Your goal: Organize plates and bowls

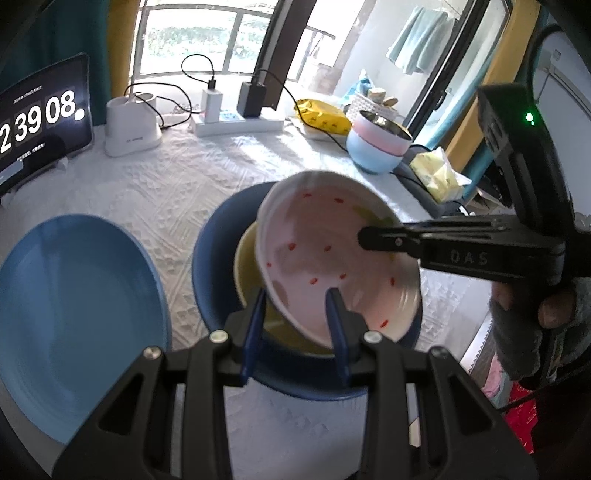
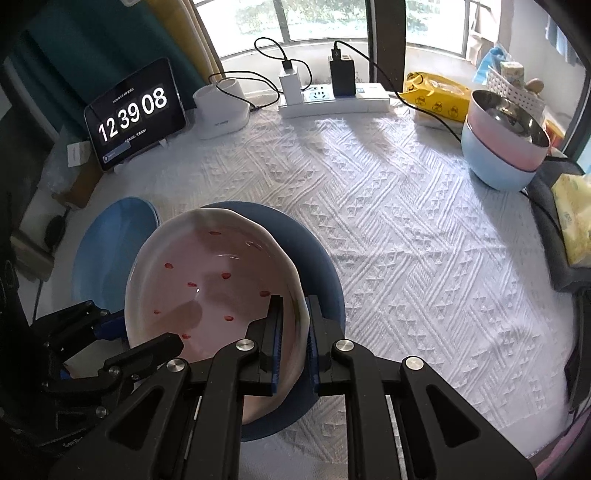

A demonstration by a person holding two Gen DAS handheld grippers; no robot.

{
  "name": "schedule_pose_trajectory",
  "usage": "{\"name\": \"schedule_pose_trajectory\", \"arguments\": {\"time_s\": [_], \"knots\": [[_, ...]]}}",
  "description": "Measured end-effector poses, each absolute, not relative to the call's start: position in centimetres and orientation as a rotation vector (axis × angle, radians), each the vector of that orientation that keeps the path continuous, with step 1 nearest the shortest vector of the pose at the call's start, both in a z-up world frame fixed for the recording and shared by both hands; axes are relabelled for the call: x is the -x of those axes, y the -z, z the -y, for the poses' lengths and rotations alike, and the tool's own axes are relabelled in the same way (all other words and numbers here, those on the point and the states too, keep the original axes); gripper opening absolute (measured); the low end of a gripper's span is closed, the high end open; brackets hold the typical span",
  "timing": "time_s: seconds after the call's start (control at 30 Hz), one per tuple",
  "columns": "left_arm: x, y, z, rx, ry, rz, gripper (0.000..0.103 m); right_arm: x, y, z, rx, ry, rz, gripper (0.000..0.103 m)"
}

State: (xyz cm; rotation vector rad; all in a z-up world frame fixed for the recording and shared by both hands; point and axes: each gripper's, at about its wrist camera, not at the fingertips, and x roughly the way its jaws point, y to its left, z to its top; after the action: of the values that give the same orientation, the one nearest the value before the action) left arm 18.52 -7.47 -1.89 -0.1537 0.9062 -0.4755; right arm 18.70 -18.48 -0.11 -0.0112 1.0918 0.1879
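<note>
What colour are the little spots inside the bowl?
Red spots on the pink-white bowl, clearest in the right wrist view.

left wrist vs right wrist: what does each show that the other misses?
Left wrist only: a yellow dish under the tilted pink bowl, and the left tool open beside the bowl.
Right wrist only: the right tool shut on the bowl's rim.
Both: dark blue plate, light blue plate, stacked bowls, clock tablet.

Daylight pours through a barred window (image 2: pixel 321 22) at the far side onto the surface's white textured cloth (image 2: pixel 388 229), with teal and yellow curtains (image 2: pixel 155 40) hanging far left.
</note>
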Motion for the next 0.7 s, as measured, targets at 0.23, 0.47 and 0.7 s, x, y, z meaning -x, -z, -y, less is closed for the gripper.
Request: {"name": "schedule_pose_trajectory", "arguments": {"time_s": [0.23,0.47,0.7], "knots": [[-18.5,1.7,6.6,0.152,0.456,-0.889,0.035,-18.9,1.0,18.2,0.046,-0.170,-1.095,0.014],[-18.6,1.6,6.1,0.167,0.456,-0.883,0.036,-18.7,0.8,18.6,0.017,-0.184,-1.088,0.014],[-18.0,0.6,5.5,0.193,0.470,-0.857,0.036,-17.8,-0.5,18.8,0.004,-0.188,-1.043,0.015]]}}
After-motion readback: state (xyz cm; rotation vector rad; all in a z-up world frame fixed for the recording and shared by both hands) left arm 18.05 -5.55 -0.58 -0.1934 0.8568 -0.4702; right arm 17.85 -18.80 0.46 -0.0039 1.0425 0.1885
